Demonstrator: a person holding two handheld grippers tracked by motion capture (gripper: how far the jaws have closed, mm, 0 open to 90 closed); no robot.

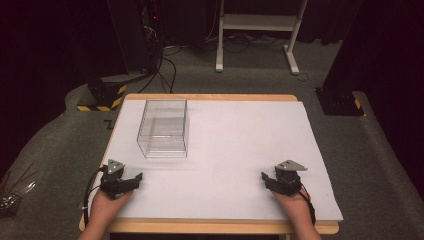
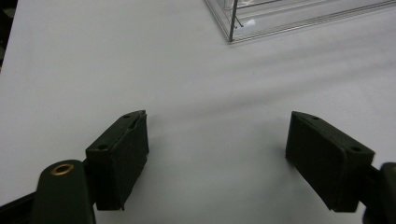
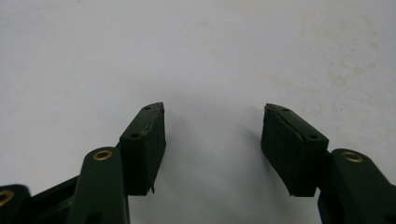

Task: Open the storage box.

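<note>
A clear plastic box (image 1: pixel 163 128) stands open-topped on the white table top (image 1: pixel 240 145), towards the back left. It holds nothing that I can make out. My left gripper (image 1: pixel 136 180) rests near the front left edge, jaws pointing right. In the left gripper view the left gripper (image 2: pixel 217 119) is open over bare white surface, and a corner of the box (image 2: pixel 289 18) lies ahead at the top. My right gripper (image 1: pixel 265 177) rests near the front right, jaws pointing left. Its own view shows the right gripper (image 3: pixel 215 109) open with nothing between the pads.
The white sheet covers a wooden table whose edge (image 1: pixel 210 228) shows at the front. Beyond the table lie grey carpet, a white desk frame (image 1: pixel 257 30), cables and black stands with yellow-striped bases (image 1: pixel 102 97). Faint stains mark the surface in the right gripper view.
</note>
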